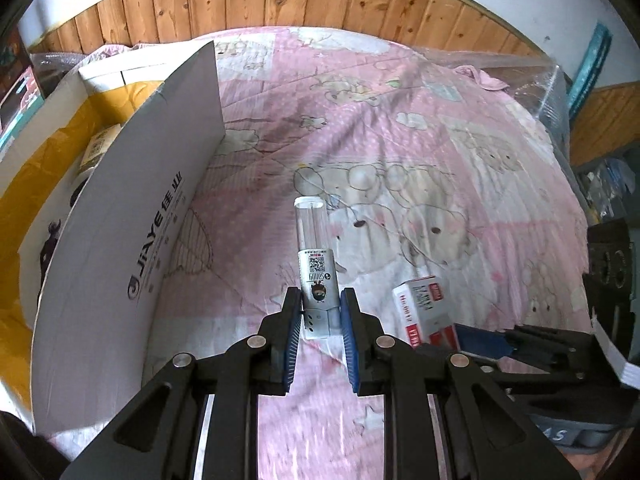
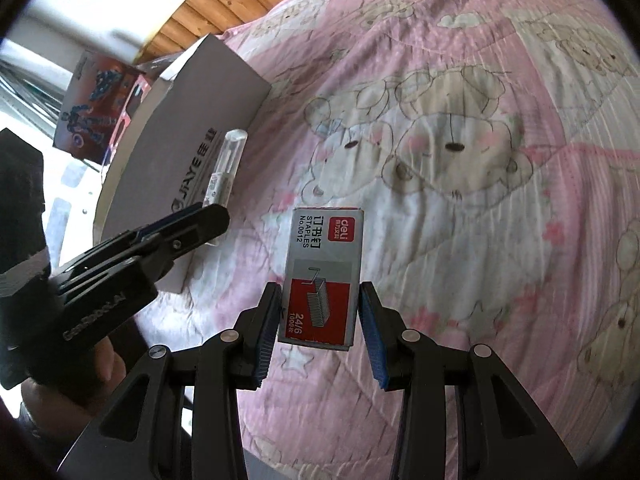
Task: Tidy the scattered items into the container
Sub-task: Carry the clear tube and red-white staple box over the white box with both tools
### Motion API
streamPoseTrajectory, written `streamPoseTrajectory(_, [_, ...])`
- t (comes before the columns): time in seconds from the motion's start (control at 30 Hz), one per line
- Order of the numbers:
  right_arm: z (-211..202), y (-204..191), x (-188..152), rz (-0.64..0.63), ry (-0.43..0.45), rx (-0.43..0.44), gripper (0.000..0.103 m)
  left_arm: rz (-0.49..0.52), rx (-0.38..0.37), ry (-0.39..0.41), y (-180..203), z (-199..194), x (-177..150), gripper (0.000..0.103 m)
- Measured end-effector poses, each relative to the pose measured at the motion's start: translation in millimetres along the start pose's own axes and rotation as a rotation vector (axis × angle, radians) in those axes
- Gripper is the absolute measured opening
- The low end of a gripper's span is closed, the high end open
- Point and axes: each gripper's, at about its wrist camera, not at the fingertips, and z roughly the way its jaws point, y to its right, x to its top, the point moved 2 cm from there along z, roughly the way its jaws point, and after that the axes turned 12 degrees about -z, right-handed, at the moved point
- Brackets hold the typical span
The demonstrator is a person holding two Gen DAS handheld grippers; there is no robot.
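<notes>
- Clear-capped tube (image 1: 318, 276) lies on the bed (image 1: 420, 128), left tongs (image 1: 320, 312) clamped on its base for lifting.
- Staples box (image 2: 322, 276) lies right; right tongs (image 2: 318, 320) straddle it, unclosed.
- Cardboard container (image 1: 132, 216) stands left.

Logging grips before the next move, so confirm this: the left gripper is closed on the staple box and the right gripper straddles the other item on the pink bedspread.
Wrong item. The left wrist view shows the left gripper closed on the clear-capped tube. The staple box lies between the right gripper's open fingers on the pink bedspread.
</notes>
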Motion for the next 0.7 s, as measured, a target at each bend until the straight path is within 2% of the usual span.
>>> streamPoseTrajectory(0.7, [-20,-34,-35,-0.060,0.030,-0.005,0.041,0.046,-0.063,0.035,7,-59,-40,0.021])
